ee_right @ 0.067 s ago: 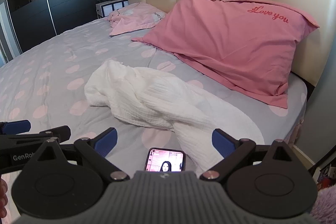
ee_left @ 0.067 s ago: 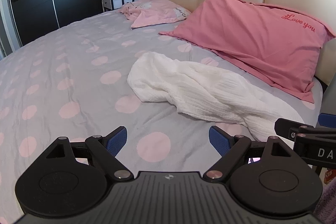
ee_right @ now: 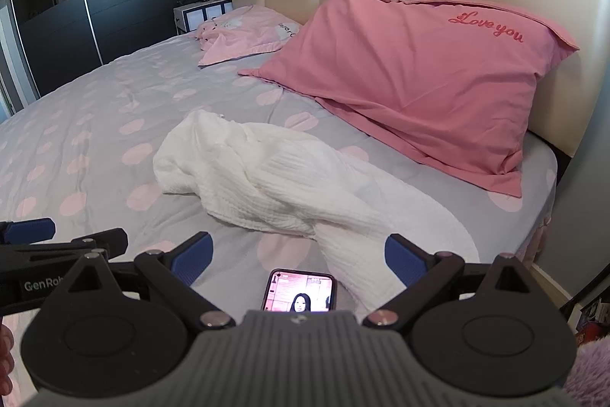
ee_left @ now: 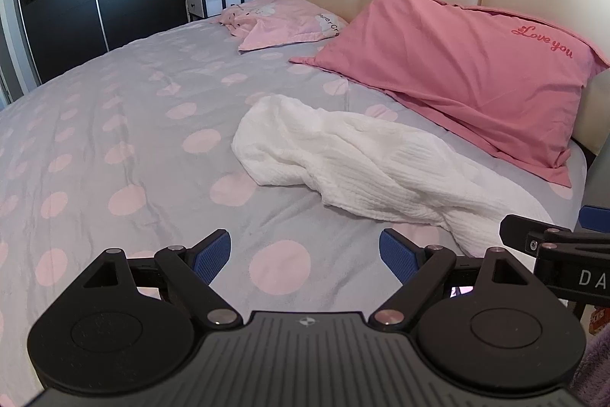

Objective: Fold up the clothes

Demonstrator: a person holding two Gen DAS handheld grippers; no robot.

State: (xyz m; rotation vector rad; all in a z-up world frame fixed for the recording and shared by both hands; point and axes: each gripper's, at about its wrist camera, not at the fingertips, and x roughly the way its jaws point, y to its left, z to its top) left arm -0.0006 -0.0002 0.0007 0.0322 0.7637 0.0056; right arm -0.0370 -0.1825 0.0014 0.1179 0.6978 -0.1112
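- The white garment (ee_left: 354, 166) lies crumpled and twisted on the bed (ee_left: 126, 124), on the grey spotted cover, just in front of the pink pillow (ee_left: 457, 79); its near end trails toward the bed's edge by the right gripper (ee_right: 297, 258).
- Both tools hang above the near side of the bed, short of the cloth. The left gripper (ee_left: 305, 254) has its jaws spread wide with only the bed cover showing between them; the right gripper's jaws are equally wide and grip nothing, though the trailing end of the garment lies below the right-hand pad.
- The step in hand looks like the first reach: nothing is folded, so the garment needs to be opened out flat before any fold.
- A good grasp takes one layer at an edge or corner, not the thick twisted middle, which would lift as a lump.
- The right gripper is best placed for the near trailing end; the left suits the far, rounded end toward the middle of the bed.
- Pulling the two ends apart and low over the cover should undo the twist; the ribbed cloth looks soft and likely to sag.
- A phone (ee_right: 299, 290) lies lit on the bed just beside the trailing end, so the right gripper's descent should stay clear of it.
- The pads should pinch the cloth alone, not the bed cover beneath.
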